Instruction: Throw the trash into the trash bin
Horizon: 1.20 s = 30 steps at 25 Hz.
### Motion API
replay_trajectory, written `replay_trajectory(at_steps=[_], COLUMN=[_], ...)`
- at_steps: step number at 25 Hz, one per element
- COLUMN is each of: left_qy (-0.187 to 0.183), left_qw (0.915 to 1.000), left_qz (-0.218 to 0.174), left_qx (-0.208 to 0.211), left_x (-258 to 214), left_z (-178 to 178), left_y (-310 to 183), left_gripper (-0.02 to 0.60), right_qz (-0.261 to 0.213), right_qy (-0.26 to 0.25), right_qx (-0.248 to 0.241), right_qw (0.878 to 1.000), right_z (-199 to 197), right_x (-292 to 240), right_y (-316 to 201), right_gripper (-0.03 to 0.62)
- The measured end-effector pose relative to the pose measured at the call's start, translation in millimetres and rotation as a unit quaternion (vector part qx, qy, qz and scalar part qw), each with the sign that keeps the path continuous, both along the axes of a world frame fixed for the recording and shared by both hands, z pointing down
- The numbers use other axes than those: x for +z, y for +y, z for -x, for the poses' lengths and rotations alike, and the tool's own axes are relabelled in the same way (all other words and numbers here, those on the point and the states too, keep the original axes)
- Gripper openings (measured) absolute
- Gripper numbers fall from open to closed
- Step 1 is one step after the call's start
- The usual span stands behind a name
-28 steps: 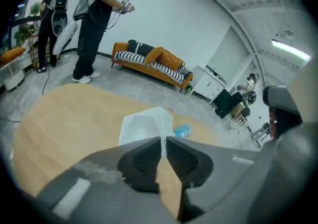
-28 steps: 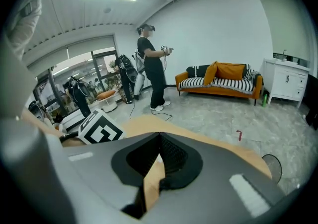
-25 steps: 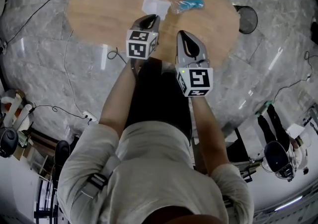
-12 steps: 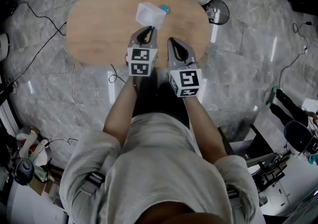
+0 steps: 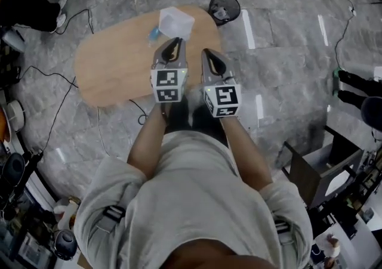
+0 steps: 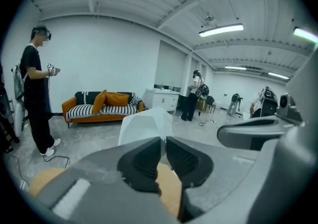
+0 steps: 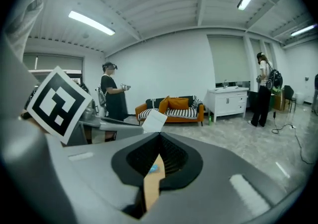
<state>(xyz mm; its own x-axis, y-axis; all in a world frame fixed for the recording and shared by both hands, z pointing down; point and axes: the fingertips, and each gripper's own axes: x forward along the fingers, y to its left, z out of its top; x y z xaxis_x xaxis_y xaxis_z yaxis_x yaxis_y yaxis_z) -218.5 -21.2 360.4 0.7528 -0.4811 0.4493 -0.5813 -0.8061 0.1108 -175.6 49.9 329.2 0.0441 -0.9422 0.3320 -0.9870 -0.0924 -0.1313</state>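
A white crumpled piece of trash [image 5: 176,23] hangs above the oval wooden table [image 5: 113,65], pinched at the tip of my left gripper [image 5: 177,40]. In the left gripper view my left gripper [image 6: 163,139] has its jaws nearly together and the white trash [image 6: 146,123] sticks up beyond them. A blue wrapper [image 5: 154,34] lies on the table just left of it. My right gripper [image 5: 207,52] is alongside, shut and holding nothing [image 7: 160,136]. The black mesh trash bin [image 5: 224,6] stands on the floor beyond the table's right end.
Cables [image 5: 54,118] trail over the grey stone floor left of the table. An open box [image 5: 322,169] stands at the right. A person [image 6: 37,89] stands at the left, with an orange sofa [image 6: 102,105] and other people farther back.
Both grippers have risen away from the tabletop, and the white trash came up with the left one. The blue wrapper stayed on the table. The bin now shows at top centre.
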Motion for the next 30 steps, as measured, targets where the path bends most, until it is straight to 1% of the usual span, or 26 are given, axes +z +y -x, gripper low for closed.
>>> replay_trajectory(at_steps=[3,5,7,11,15,19,25,27,30], left_qy=[0.007,0.013,0.021,0.028,0.033,0.040,0.044,0.043,0.041], left_qw=[0.9992,0.9969,0.9942,0.9887,0.9835,0.9800,0.9781,0.9771,0.9777], left_qz=[-0.007,-0.016,-0.025,-0.043,-0.047,-0.049,-0.061,-0.063,-0.064], left_qx=[0.040,0.076,0.103,0.141,0.172,0.189,0.194,0.199,0.196], left_x=[-10,-21,-33,-54,-59,-61,-64,-66,-66], left_z=[-35,-66,-95,-143,-185,-214,-252,-261,-271], left_y=[30,51,75,133,178,213,253,263,259], left_gripper=[0.058,0.058,0.058,0.058,0.058,0.058,0.058,0.058,0.058], right_qz=[-0.012,-0.019,-0.023,-0.034,-0.053,-0.061,-0.071,-0.076,-0.083], right_qy=[0.012,0.022,0.030,0.041,0.046,0.050,0.065,0.061,0.058], right_qx=[0.032,0.056,0.078,0.108,0.133,0.149,0.159,0.163,0.161], right_qw=[0.999,0.998,0.996,0.993,0.989,0.986,0.983,0.982,0.982], right_z=[-30,-53,-77,-121,-159,-185,-228,-240,-253], right_x=[-13,-23,-28,-43,-55,-58,-66,-68,-71], right_y=[29,51,78,134,174,212,254,262,257], right_gripper=[0.008,0.008,0.008,0.008,0.008,0.008,0.008,0.008,0.008])
